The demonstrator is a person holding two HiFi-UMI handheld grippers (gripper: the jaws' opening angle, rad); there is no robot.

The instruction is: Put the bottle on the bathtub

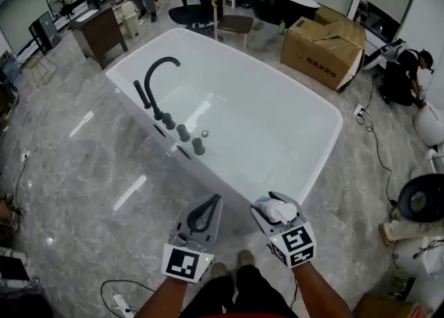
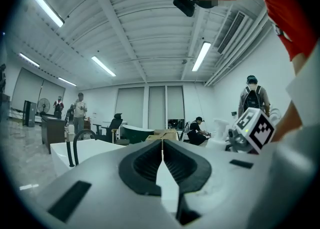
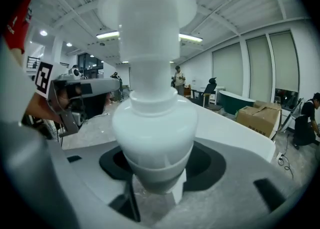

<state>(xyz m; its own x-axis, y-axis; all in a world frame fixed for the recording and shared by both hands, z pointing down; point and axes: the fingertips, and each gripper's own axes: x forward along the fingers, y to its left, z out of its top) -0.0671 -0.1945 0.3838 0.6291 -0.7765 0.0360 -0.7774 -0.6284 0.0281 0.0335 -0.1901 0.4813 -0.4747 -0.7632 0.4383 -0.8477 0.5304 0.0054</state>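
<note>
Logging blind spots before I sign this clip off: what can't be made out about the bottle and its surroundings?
- Base of the bottle: right gripper view, sunk between the jaws of the right gripper.
- Most of the bottle: head view, covered by that gripper.
- Near end of the bathtub: left gripper view, behind the shut left gripper.
- Print on the cardboard box: head view, too small to read.

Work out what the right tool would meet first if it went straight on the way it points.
Probably the near rim of the white bathtub, just ahead of the right tool and its white bottle; its height over the rim is unclear.
</note>
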